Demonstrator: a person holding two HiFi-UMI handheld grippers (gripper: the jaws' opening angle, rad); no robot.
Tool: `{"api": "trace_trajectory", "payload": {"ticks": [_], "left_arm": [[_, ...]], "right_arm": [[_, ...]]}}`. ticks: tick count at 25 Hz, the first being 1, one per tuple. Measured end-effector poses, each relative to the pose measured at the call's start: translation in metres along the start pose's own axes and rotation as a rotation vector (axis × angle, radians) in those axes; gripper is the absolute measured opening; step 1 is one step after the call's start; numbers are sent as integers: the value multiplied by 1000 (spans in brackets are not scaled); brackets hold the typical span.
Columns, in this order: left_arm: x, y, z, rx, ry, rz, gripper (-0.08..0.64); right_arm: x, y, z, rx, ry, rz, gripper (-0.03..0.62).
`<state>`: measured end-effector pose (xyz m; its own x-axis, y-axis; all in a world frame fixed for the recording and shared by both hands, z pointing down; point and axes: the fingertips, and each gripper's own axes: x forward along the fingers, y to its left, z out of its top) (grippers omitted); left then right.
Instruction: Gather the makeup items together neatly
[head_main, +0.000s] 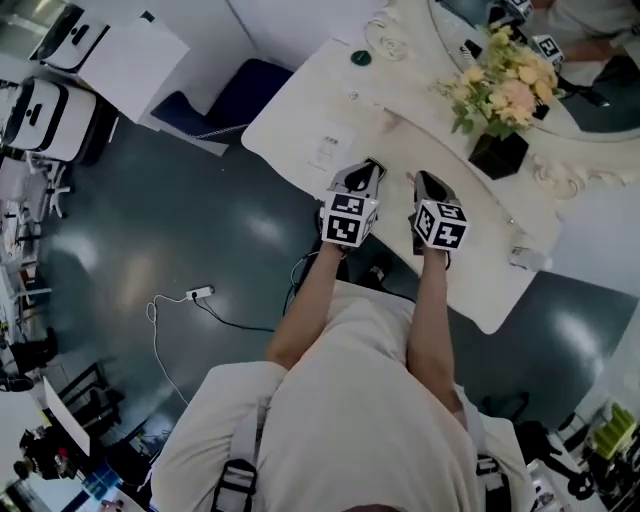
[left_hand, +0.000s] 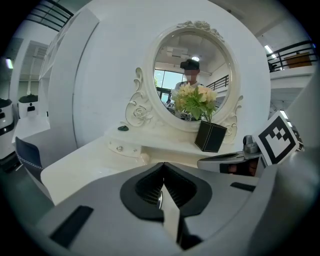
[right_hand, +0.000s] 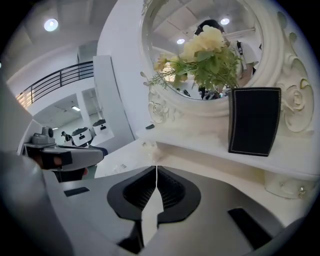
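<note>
- Your left gripper (left_hand: 162, 172) has its jaws pressed together with nothing between them. The right gripper (right_hand: 156, 172) is the same, closed and empty. Fair enough, there's nothing within reach to pick up.
- They sit side by side over the near part of the dressing table (head_main: 300, 130), tipped down toward the top. Reads like a start pose to me.
- It's bare tabletop under the jaws. A flat white card (head_main: 330, 150) lies a little to the left.
- The only makeup candidate I can spot is a small dark green round thing (head_main: 361, 58) on the raised shelf beside the mirror (left_hand: 170, 65), well apart from both grippers.
- There's also a small pale thing (head_main: 525, 258) at the table's right edge. Can't tell what it is.
- The black vase (right_hand: 254, 120) of flowers stands on that shelf, nearer your right gripper. I'd guess you'll have to open up and reach around it.
</note>
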<state>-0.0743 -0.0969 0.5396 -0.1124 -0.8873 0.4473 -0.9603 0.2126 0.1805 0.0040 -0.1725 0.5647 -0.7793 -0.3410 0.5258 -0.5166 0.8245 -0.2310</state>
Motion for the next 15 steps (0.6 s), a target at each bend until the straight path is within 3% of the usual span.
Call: {"api": "trace_trajectory", "payload": {"ticks": [5, 10, 15], "left_arm": [[3, -30, -13, 21, 29, -45, 15], [2, -37, -25, 25, 54, -40, 15], [0, -42, -33, 20, 59, -28, 15]], "right_arm": [[-28, -39, -32, 23, 30, -77, 44], [-32, -51, -56, -4, 58, -57, 46], [-29, -53, -77, -93, 107, -41, 48]]}}
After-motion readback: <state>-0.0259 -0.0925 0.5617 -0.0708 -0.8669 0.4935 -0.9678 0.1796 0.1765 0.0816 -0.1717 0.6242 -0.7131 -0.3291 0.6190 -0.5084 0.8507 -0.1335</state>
